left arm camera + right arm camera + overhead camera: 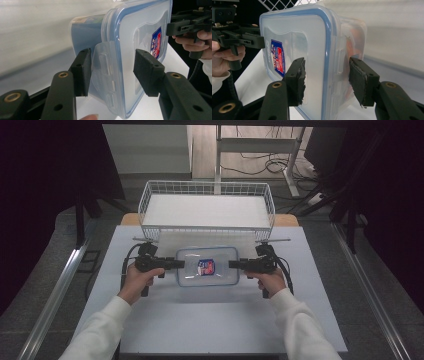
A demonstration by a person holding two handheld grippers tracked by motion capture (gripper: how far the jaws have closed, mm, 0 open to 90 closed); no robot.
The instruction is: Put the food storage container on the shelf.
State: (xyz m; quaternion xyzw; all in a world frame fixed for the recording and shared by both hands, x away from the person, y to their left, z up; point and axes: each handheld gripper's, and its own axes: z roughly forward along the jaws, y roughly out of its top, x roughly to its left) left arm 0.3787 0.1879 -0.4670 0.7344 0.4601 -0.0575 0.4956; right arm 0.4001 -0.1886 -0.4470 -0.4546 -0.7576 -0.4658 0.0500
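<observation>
Both tongs, left (180,264) and right (233,264), stand released astride the end latches of the lidded plastic container (207,265) mid-frame; light, rigid, slippery—pinch the rims.

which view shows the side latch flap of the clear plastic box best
The left gripper view: the clear side latch flap of the blue-rimmed clear plastic box sits close up between the open jaws of the left gripper. The right gripper view shows the opposite end's flap edge-on; the high view shows the whole box, flaps too small.
</observation>
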